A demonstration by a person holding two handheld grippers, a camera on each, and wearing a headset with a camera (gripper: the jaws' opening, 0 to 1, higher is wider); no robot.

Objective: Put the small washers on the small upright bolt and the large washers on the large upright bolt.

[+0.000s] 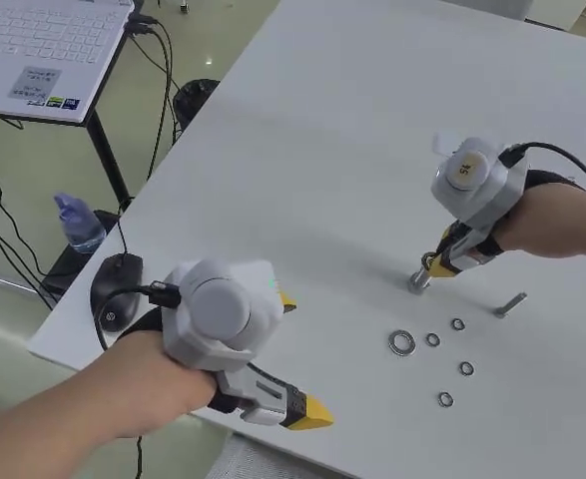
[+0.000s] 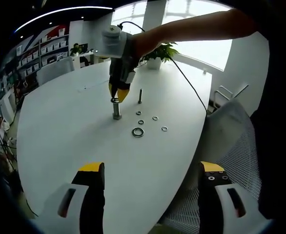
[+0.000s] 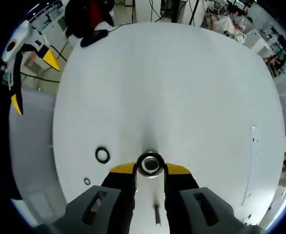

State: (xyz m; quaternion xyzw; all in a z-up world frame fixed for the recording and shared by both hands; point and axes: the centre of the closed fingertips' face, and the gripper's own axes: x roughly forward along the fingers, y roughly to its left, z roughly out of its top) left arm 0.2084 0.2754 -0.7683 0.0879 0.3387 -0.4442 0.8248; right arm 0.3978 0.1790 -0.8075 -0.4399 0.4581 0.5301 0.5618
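R gripper [image 1: 430,269] pins washer [image 3: 150,164] on lg bolt [image 2: 116,111] (loose washers [image 1: 402,342], small bolt [image 1: 510,304] beside).

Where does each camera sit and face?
Head view: on the headset, facing down at the table; shows the person's arms, left gripper, right gripper.
Left gripper view: near the table edge, facing the right gripper; own jaws apart.
Right gripper view: above the large bolt, facing down; own jaws pinch a washer.
Shared: first two show the right gripper at that bolt.
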